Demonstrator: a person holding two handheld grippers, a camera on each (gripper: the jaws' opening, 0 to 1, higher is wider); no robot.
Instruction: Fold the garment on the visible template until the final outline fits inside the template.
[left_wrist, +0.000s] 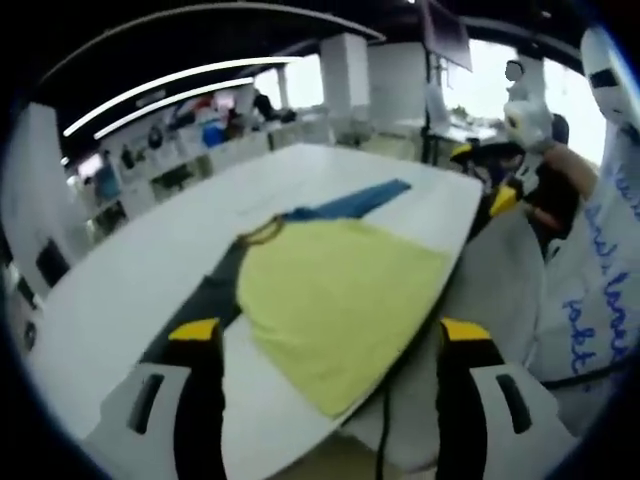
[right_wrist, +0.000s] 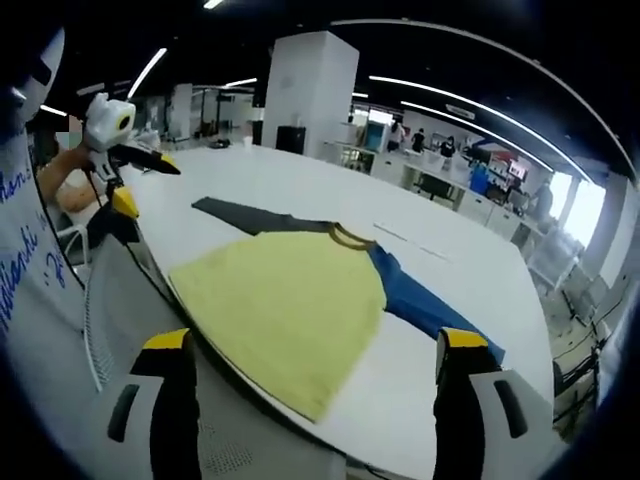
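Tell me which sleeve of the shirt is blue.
The blue sleeve lies on the right of the yellow shirt body in the right gripper view; the other sleeve, extending left, is dark grey.

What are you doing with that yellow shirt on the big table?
A person holds a gripper in each hand above a yellow T-shirt with one dark grey sleeve and one blue sleeve. It lies spread flat on the large white table, its hem near the table's edge. The left gripper and the right gripper both hang open, touching nothing. No fold shows in the shirt, so the folding has not started.
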